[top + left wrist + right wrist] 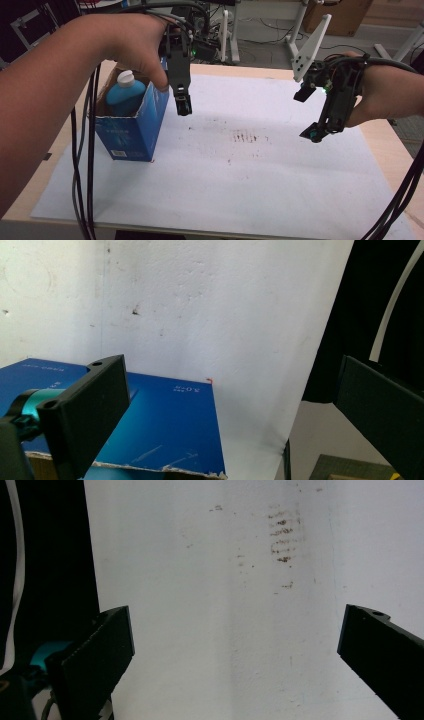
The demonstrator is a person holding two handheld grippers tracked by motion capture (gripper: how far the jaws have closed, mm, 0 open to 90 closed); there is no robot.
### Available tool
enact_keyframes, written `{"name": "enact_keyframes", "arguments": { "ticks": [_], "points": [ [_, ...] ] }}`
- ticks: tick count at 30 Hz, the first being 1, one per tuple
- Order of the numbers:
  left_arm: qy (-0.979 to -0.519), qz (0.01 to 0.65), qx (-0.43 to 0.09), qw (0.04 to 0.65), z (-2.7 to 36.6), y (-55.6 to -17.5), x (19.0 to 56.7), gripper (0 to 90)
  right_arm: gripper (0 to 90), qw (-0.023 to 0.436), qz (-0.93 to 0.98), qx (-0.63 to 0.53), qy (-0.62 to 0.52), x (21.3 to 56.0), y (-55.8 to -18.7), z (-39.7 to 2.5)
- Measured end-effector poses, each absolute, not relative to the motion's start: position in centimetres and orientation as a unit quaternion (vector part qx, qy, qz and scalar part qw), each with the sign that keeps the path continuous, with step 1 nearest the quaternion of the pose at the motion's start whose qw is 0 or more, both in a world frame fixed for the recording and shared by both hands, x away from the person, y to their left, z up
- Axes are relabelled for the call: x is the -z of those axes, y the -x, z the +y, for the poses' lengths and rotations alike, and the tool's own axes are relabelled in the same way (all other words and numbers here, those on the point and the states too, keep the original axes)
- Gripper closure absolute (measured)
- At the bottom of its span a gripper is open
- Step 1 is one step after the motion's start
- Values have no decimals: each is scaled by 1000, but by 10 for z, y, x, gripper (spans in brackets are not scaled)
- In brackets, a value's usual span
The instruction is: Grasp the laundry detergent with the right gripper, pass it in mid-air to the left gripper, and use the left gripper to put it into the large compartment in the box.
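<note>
The blue bottle (123, 92) with its white cap (125, 77) stands upright inside the open-topped blue carton (134, 125), long axis vertical, at the left side of the white sheet (250, 180) that covers the table; the carton sits well left of the smudged patch (245, 136) at the sheet's middle; the left gripper (183, 105) hangs just beside the carton's right wall, above and to the right of the bottle, jaws apart and empty, the left gripper view showing the carton's blue face (165, 430) below them; the right gripper (314, 132) hovers well apart over the sheet's right half, jaws likewise spread with nothing between; judgement: the left gripper is much the nearer, and the bottle lies to its left and below.
</note>
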State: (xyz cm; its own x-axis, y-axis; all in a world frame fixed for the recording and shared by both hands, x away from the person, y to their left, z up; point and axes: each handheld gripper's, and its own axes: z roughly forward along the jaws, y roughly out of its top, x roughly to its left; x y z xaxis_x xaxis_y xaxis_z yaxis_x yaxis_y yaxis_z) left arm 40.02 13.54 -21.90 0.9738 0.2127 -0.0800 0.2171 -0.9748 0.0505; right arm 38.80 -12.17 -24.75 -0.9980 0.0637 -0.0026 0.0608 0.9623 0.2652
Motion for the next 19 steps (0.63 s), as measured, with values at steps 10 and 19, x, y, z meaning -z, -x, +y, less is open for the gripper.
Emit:
{"name": "enact_keyframes", "arguments": {
  "ticks": [10,19],
  "points": [
    [-993,106,39,28,135,-402,221,16,6,4,991,-131,-29,250,-390,-120],
    [-993,109,38,29,136,-403,221,16,6,2,991,-129,-29,250,-391,-118]
  ]
}}
